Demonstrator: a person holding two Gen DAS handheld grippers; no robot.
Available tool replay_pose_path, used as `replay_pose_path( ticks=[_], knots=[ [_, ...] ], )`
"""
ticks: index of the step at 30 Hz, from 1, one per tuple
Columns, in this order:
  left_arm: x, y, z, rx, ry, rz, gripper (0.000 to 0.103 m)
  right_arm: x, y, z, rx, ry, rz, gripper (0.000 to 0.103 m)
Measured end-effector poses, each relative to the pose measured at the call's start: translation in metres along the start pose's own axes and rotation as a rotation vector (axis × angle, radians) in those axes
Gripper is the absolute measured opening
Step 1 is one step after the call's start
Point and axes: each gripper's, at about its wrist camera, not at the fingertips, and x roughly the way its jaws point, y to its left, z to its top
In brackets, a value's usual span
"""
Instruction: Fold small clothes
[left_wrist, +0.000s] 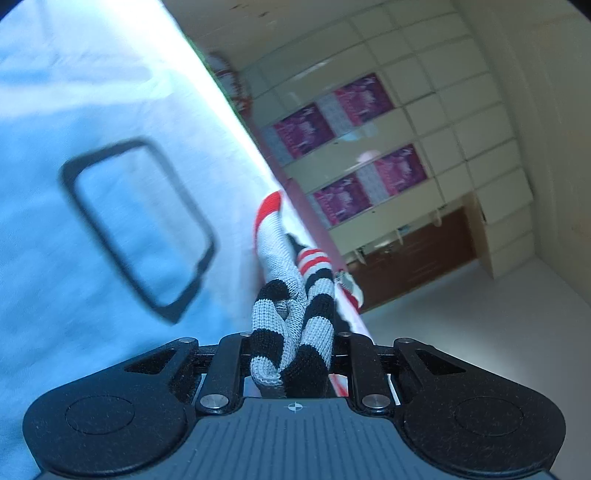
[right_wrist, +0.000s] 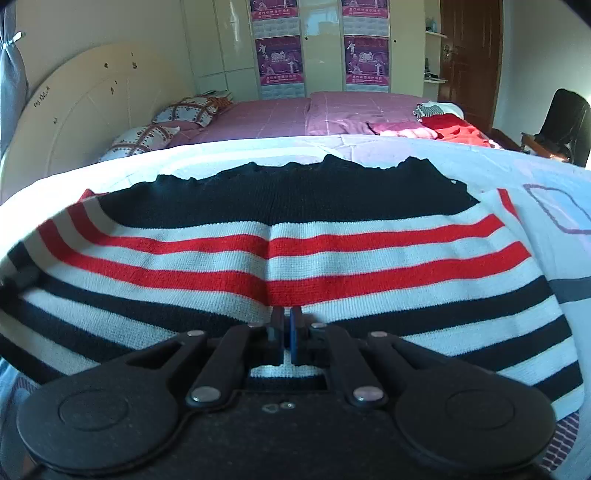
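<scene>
A knitted garment (right_wrist: 295, 258) with black, white and red stripes lies spread on a white cloth-covered surface (right_wrist: 554, 173), its black hem on the far side. My right gripper (right_wrist: 286, 317) is shut on its near part, and the knit puckers into a crease at the fingertips. In the left wrist view the picture is rolled to one side. A bunched end of the same striped garment (left_wrist: 288, 325) is clamped in my left gripper (left_wrist: 291, 354), which is shut on it. The knit hides its fingertips. The rest of the garment (left_wrist: 275, 236) trails away along the surface's edge.
The white cloth (left_wrist: 92, 295) bears a dark printed rectangle (left_wrist: 136, 229). Beyond it stands a bed with a pink sheet (right_wrist: 277, 118), pillows (right_wrist: 147, 136) and red clothes (right_wrist: 458, 131). A dark chair (right_wrist: 565, 122) is at the right, and a postered wardrobe (right_wrist: 321, 44) at the back.
</scene>
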Motion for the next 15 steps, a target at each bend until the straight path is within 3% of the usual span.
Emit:
replay_pose_path(
  ticks=[5,9,12,14,15],
  knots=[
    [-0.005,-0.062,0.006,0.138,-0.017,-0.049,0.019,0.0,-0.015,-0.003,0.037,-0.015,0.072,0.003],
    [0.002,-0.13,0.005,0.267,0.017,-0.073,0.019,0.002,-0.025,-0.004,0.06,-0.019,0.133,0.003],
    [0.02,-0.183,-0.014,0.397,0.072,-0.102,0.019,0.004,-0.041,-0.003,0.122,-0.006,0.214,0.003],
    [0.039,-0.213,-0.036,0.47,0.122,-0.114,0.019,0.005,-0.066,0.001,0.228,0.027,0.313,0.002],
    [0.049,-0.227,-0.051,0.502,0.157,-0.117,0.019,0.0,-0.085,0.0,0.316,0.027,0.35,0.012]
  ],
)
